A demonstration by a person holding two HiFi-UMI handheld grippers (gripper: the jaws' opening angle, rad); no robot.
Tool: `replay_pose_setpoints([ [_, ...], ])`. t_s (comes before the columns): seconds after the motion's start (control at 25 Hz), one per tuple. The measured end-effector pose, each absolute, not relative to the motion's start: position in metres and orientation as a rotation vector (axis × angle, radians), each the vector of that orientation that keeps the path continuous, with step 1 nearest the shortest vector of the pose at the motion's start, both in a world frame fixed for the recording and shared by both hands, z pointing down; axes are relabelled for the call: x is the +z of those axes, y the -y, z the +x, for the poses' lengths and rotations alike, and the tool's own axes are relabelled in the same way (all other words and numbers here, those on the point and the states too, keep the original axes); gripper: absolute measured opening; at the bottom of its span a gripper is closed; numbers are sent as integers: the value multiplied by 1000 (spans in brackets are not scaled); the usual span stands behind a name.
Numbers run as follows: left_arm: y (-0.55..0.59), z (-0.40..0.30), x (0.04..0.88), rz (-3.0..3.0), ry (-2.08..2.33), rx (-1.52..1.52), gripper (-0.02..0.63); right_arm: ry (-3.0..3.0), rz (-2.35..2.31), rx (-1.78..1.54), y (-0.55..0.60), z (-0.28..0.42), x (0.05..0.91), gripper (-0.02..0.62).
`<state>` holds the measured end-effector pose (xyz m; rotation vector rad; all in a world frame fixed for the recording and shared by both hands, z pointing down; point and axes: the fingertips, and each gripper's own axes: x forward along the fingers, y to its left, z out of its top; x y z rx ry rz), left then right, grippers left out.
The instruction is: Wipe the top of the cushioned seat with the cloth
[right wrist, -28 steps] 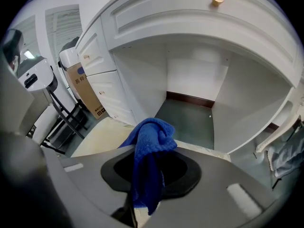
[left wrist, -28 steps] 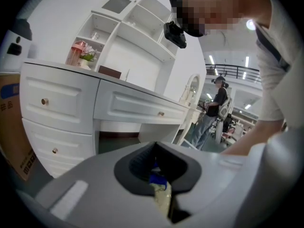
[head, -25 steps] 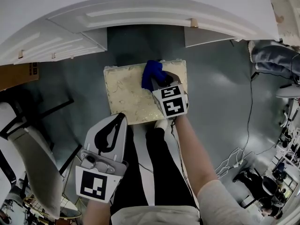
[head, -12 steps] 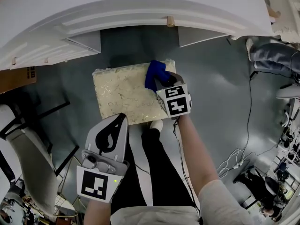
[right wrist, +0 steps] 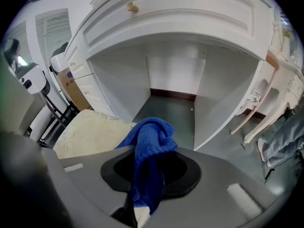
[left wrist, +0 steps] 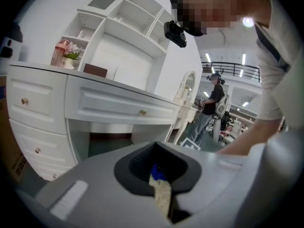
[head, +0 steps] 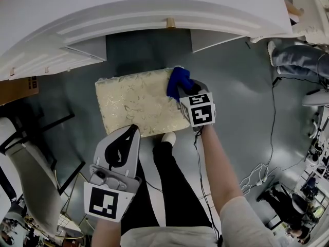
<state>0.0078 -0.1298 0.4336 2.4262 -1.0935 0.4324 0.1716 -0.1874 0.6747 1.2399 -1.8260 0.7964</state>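
Blue towelling: one cloth (head: 179, 80), bunched on the far right corner of the one cream, gold-patterned cushioned seat (head: 133, 104), as seen from the head view. Seat on the grey floor (head: 241, 102), just in front of the kneehole of a white table (head: 154, 9). Two claws: right claw (head: 184, 90) clamped on the cloth at that corner; left claw (head: 131, 130) by the seat's near edge, contact unclear, jaws together and gripping nothing, beside black-trousered legs (head: 172, 184). One knob (head: 170, 22) on the middle drawer. Around: a cardboard box (head: 18, 86) and a chair (head: 31, 158) at left, white cables (head: 257, 174) on the floor at right.

Left gripper view: jaws closed to a thin slit, with only a sliver of cream seat and blue cloth visible through it. Three drawer knobs here against the one counted from above. Also shelves above the table top with a pink container (left wrist: 61, 52), and a second person (left wrist: 212, 103) standing far off, neither visible from the head.

Right gripper view: cloth pinched between the jaws, spilling up and over them, covering part of the seat's corner. Open kneehole straight ahead, grey floor inside, one knob above it. Box beside the table's left drawers.
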Motion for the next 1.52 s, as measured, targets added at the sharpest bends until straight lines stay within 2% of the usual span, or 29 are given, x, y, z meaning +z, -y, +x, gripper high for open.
replay_pose_setpoints([
  [0.8, 118, 16, 433, 2436, 1069, 429, -2, 1846, 1247, 894, 153, 175, 676, 92],
  [1.52, 104, -9, 435, 2426, 1056, 427, -2, 1802, 1212, 790, 137, 162, 673, 89],
])
